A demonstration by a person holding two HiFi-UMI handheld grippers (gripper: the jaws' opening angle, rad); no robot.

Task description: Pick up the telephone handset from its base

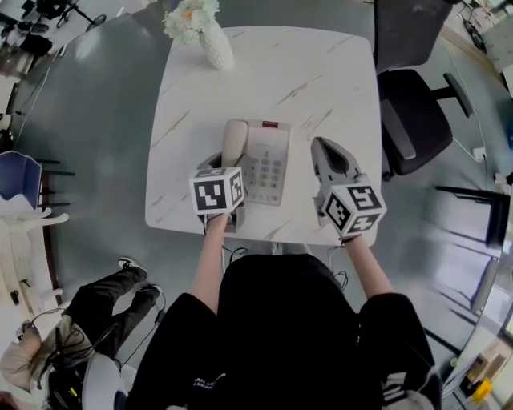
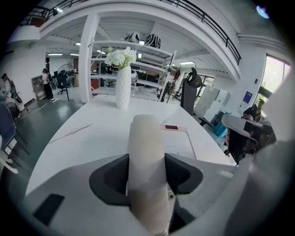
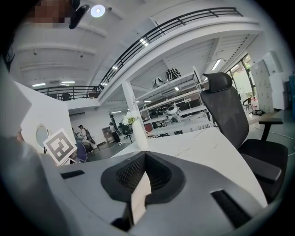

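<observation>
1. Resting along the left side of the telephone base (image 1: 268, 164), the handset (image 1: 233, 140) is seen lying in its cradle near the middle of the tabletop (image 1: 321, 72).
2. The left hand-held gripper (image 2: 146, 177) is clamped on the near part of the handset. In the left gripper view the pale body fills the gap, and both dark pads are pressed against its sides.
3. The right hand-held gripper (image 1: 325, 148) is held just right of the base and apart from it, with its jaws closed against each other. Only a pale strip is seen at their seam, and what it is cannot be told.
4. The handset is judged to be light, stiff plastic with a smooth, rounded and somewhat slippery shell. A firm hold across its narrow sides, as is had now, is thought suitable. Because the grip is placed toward one end, some drooping of the far end is to be expected.
5. A cord between handset and base is likely, though none can be made out. A straight upward lift is therefore advised, and the light base may be dragged along if the cord is pulled taut.
6. A white vase (image 1: 215, 44) of flowers (image 1: 191, 18) is set at the far left corner, well apart from the telephone. An office chair (image 1: 413, 120) is parked beyond the right edge. Neither is judged to be in the way, and only the cradle's raised ends are thought likely to catch the handset.
</observation>
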